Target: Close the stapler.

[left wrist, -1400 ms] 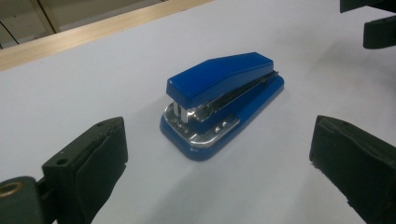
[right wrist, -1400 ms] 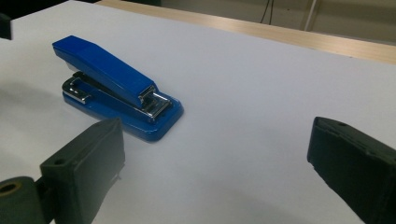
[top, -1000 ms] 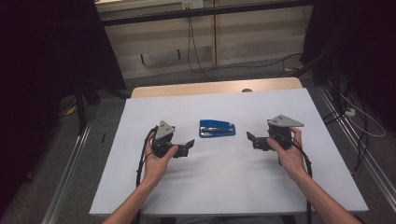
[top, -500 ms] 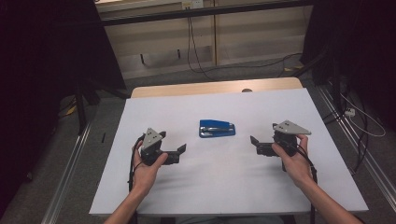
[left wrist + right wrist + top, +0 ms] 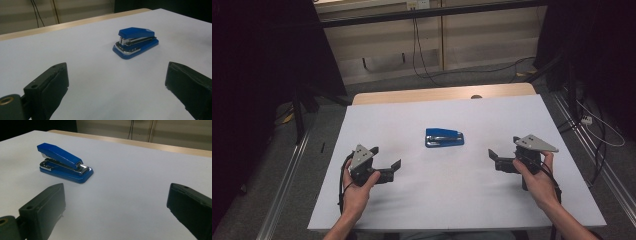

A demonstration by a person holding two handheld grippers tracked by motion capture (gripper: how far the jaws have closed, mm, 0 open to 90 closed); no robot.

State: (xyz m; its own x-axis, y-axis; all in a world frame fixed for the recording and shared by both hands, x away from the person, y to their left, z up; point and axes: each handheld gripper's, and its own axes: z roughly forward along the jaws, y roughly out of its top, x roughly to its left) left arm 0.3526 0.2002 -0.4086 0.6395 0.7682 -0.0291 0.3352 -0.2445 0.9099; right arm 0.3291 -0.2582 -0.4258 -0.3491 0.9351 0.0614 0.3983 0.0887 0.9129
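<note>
Both the left gripper [image 5: 388,169] and right gripper [image 5: 497,160] hung wide open, well apart from the blue stapler [image 5: 444,138], whose sloped, slick top looked liable to slip out of a careless pinch.

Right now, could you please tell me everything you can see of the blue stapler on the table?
The stapler is small, with a glossy blue top arm and blue base that look like plastic, and a shiny metal magazine between them. It sits closed and flat on its base near the middle of the white table, lying crosswise. Nothing touches it but the table: the left gripper and the right gripper are both open and apart from it, one on either side.
</note>
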